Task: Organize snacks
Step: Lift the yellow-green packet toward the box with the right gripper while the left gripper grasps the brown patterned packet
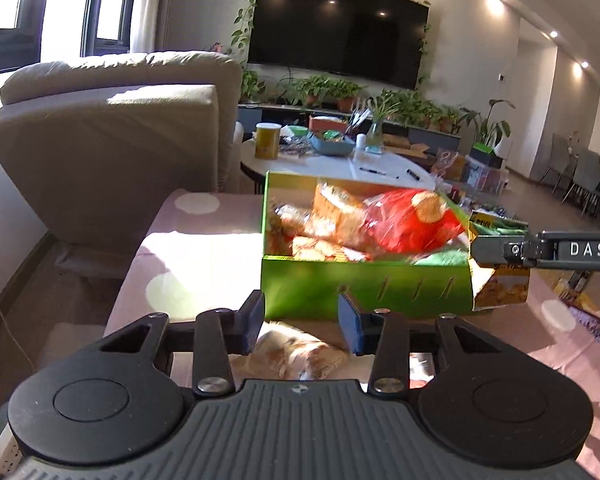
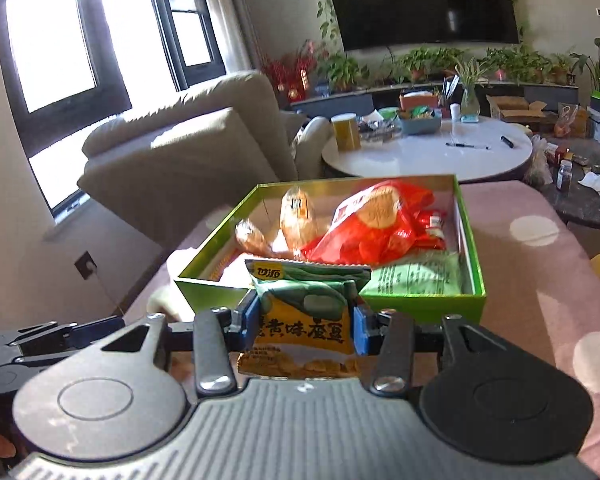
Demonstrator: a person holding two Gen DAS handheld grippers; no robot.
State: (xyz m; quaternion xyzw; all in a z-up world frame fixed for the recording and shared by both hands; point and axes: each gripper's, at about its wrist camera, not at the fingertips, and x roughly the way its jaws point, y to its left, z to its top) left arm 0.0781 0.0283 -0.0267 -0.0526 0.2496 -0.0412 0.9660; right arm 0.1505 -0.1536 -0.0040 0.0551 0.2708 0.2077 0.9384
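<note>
In the left wrist view, the left hand-held gripper (image 1: pixel 302 318) is released, its fingers apart with no pad pressing on anything; a pale wrapped snack (image 1: pixel 300 354) shows below the gap. Ahead, the green box (image 1: pixel 364 290) sits on the pink dotted surface (image 1: pixel 188 248), holding a red bag (image 1: pixel 404 220). In the right wrist view, the right hand-held gripper (image 2: pixel 306 316) grasps 1 yellow-green snack packet (image 2: pixel 306 304), upright, just before the box's near wall.
</note>
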